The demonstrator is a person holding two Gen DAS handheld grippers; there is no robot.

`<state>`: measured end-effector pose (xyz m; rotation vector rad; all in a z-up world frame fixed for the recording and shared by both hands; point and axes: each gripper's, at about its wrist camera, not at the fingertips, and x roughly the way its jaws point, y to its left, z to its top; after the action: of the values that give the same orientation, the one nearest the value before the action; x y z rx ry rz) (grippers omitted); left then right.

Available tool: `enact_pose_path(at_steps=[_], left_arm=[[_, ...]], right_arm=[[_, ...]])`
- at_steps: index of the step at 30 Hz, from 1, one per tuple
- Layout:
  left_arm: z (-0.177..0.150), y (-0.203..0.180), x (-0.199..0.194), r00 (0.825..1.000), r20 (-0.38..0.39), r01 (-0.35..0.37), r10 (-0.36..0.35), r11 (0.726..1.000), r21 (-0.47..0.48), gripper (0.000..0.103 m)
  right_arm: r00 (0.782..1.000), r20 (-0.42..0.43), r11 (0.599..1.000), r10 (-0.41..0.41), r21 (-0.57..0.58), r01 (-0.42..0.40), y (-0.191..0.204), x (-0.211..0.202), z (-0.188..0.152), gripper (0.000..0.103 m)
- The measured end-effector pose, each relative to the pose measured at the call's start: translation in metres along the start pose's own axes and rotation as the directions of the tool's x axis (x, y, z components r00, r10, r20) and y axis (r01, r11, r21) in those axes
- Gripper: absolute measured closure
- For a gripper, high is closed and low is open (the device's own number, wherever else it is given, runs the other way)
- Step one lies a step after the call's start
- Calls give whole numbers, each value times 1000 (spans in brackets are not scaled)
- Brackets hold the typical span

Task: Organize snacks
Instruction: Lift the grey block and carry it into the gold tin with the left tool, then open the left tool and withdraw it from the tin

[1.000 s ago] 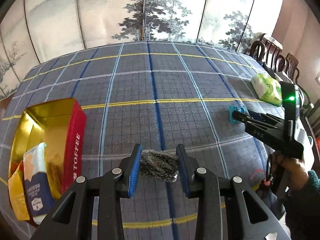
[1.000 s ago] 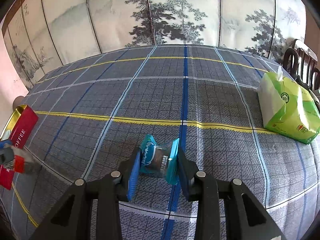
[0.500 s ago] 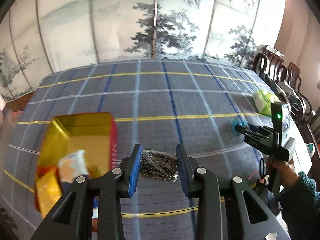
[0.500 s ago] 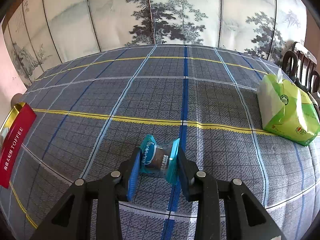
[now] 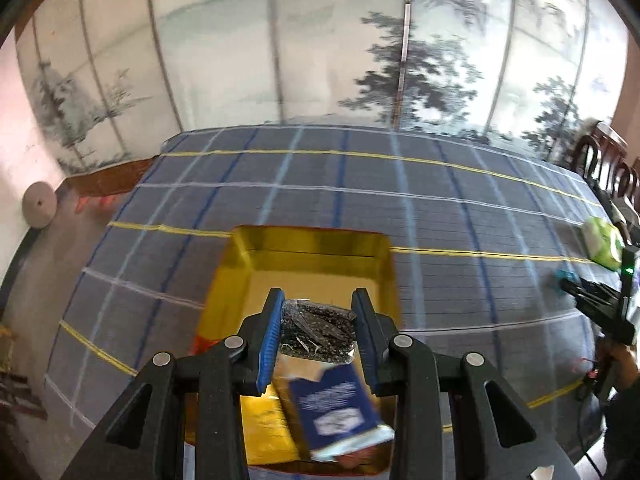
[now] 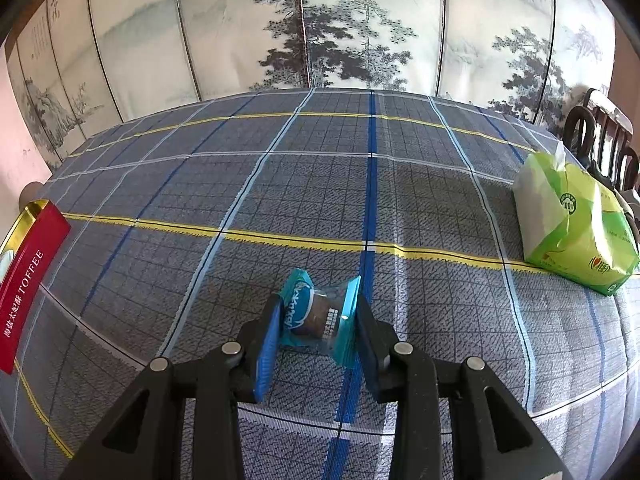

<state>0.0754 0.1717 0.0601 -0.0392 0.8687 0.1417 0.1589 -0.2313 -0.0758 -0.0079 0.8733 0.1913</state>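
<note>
My left gripper (image 5: 317,332) is shut on a clear packet of dark snack bits (image 5: 316,330) and holds it above the open red toffee tin (image 5: 308,258) with its gold inside. A blue snack pack (image 5: 334,404) and a yellow pack (image 5: 264,428) lie in the tin. My right gripper (image 6: 317,330) is shut on a teal-wrapped candy (image 6: 318,314) just above the plaid tablecloth. The tin's red side (image 6: 28,276) shows at the far left of the right wrist view. The right gripper (image 5: 568,286) shows at the right of the left wrist view.
A green tissue pack (image 6: 572,226) lies at the right side of the table, also seen in the left wrist view (image 5: 602,242). Dark wooden chairs (image 6: 604,140) stand beyond it. A painted folding screen (image 6: 320,28) closes off the back. The table's left edge (image 5: 116,182) is near the tin.
My left gripper has swung left with the dark packet, from beside the tin to above its open inside. My right gripper has stayed in place with the candy.
</note>
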Motion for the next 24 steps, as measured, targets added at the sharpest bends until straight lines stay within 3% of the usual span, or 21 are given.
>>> enact_pose_path(at_steps=[8, 24], left_arm=[[-6, 38, 29, 999, -46, -7, 4, 997, -77, 72], [-41, 36, 33, 993, -115, -26, 21, 999, -39, 72]], right_arm=[[1000, -2, 1000, -14, -13, 14, 3, -1, 0, 66], [1000, -2, 1000, -17, -14, 17, 4, -1, 0, 66]])
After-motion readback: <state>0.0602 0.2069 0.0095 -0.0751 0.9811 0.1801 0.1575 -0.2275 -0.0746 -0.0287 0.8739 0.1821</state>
